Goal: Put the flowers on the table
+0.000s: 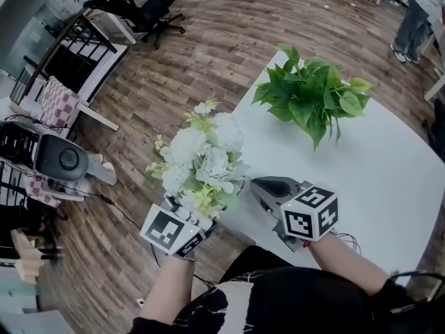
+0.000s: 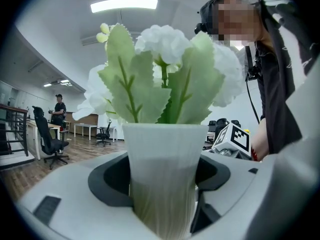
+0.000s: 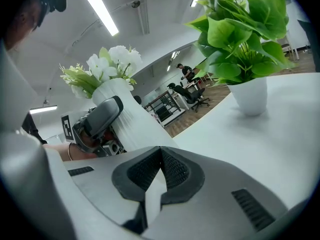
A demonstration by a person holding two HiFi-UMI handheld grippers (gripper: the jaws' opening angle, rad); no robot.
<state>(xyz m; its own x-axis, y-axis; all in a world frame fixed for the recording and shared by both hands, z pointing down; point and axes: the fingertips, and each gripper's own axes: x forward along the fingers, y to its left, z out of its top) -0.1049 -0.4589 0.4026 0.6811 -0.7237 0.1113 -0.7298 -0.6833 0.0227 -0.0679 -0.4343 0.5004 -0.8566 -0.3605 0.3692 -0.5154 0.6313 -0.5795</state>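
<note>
White flowers (image 1: 201,158) with pale green leaves stand in a ribbed white vase (image 2: 162,174). My left gripper (image 1: 186,213) is shut on the vase, its jaws pressed against both sides, and it holds the vase upright in the air just off the white table's (image 1: 389,186) left edge. In the left gripper view the blooms (image 2: 165,49) rise above the left gripper (image 2: 162,189). My right gripper (image 1: 268,186) rests low over the table's near-left part, shut with nothing in it. Seen from the right gripper (image 3: 160,154), the vase (image 3: 127,116) and the left gripper (image 3: 97,119) are to the left.
A green leafy plant (image 1: 316,96) in a white pot (image 3: 252,96) stands farther back on the table. Wooden floor lies left, with a black office chair (image 1: 149,12), a metal rack (image 1: 73,54) and a grey device (image 1: 59,158). A person (image 1: 417,16) stands at the far right.
</note>
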